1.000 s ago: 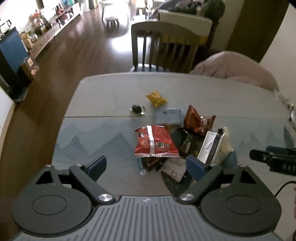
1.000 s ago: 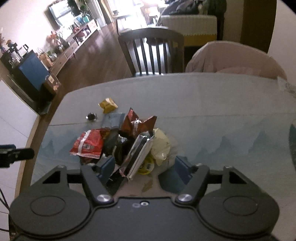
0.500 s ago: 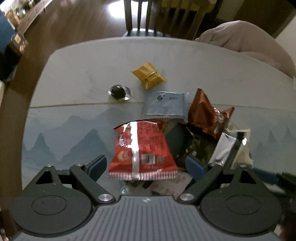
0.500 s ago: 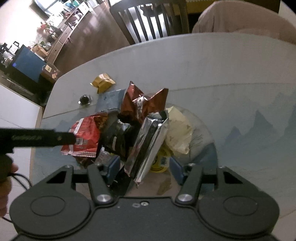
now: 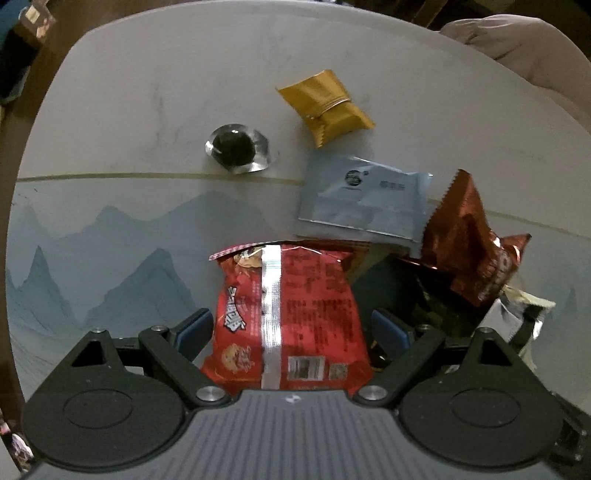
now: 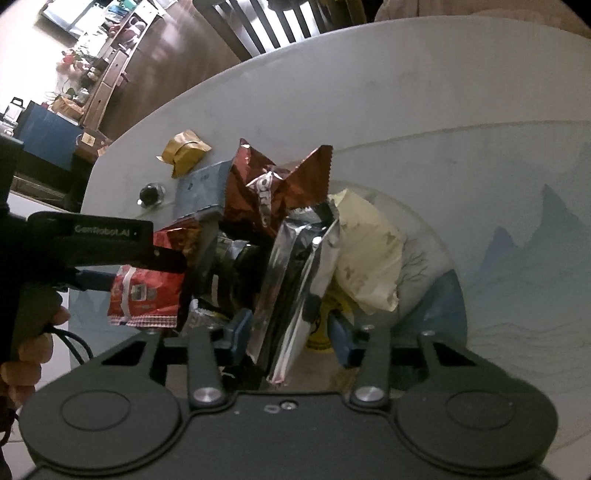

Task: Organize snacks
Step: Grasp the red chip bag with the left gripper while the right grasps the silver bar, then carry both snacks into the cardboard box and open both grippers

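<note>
A heap of snack packets lies on the pale table (image 5: 147, 92). My left gripper (image 5: 291, 328) points straight down, open wide, with the red bag (image 5: 288, 314) lying flat between its blue pads (image 5: 194, 328). In the right wrist view the same gripper's body (image 6: 110, 236) hovers over the red bag (image 6: 147, 291). My right gripper (image 6: 291, 334) is closing its jaws around an upright silver foil packet (image 6: 295, 288). The left pad is at the foil's edge and a small gap shows by the right pad (image 6: 341, 339).
A gold packet (image 5: 325, 107), a clear-wrapped dark sweet (image 5: 236, 147) and a flat grey packet (image 5: 364, 199) lie apart from the heap. A brown-red bag (image 6: 280, 184) and a cream bag (image 6: 369, 254) lean by the foil over a round clear plate (image 6: 436, 258). A chair (image 6: 280, 22) stands beyond the table.
Both grippers have come down onto the heap. The left one now straddles the red bag. The right jaws have narrowed around the silver foil packet.
</note>
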The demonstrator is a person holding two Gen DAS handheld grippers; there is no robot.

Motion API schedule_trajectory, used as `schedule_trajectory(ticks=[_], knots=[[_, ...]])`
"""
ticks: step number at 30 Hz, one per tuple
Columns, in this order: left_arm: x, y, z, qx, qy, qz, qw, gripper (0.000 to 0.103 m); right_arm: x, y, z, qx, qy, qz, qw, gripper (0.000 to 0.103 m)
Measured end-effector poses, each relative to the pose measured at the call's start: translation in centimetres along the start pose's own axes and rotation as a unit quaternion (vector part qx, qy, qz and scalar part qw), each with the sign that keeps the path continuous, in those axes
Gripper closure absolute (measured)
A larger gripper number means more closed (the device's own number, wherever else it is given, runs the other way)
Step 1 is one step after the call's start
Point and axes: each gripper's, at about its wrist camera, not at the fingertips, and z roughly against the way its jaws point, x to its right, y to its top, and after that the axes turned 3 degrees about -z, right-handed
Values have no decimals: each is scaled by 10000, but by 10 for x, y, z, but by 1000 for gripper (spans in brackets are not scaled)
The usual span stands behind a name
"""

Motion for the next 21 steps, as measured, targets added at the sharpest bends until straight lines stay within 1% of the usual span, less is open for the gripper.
schedule_trajectory(ticks=[3, 7, 8, 9, 10, 15, 17, 21], knots=[[-4, 2, -5, -87, 13, 25, 10000, 10, 2, 0, -4, -66, 51, -70, 9999, 63], [-5, 3, -11, -111, -35, 57, 9999, 11, 2, -1, -8, -57, 64, -87, 9999, 72], [-6, 3, -12, -116, -44, 77, 9999, 17, 2, -1, -8, -48, 79, -111, 9999, 73], [-7, 3, -13, -143, -89, 91, 9998, 21, 3, -1, -7, -38, 77, -122, 9999, 73], [-7, 3, -14, -139, -112, 98, 9998, 21, 2, -2, -7, -26, 77, -126, 9999, 74], [-12, -2, -12, -50, -113, 175, 9998, 27, 1, -4, -3, 109, 99, -128, 9998, 78], [-15, -4, -10, 16, -93, 225, 9997, 28, 0, -6, 0, 165, 106, -129, 9997, 82], [-23, -11, -2, 153, -186, 430, 9988, 28, -3, -9, 8, 267, 104, -88, 9996, 85]])
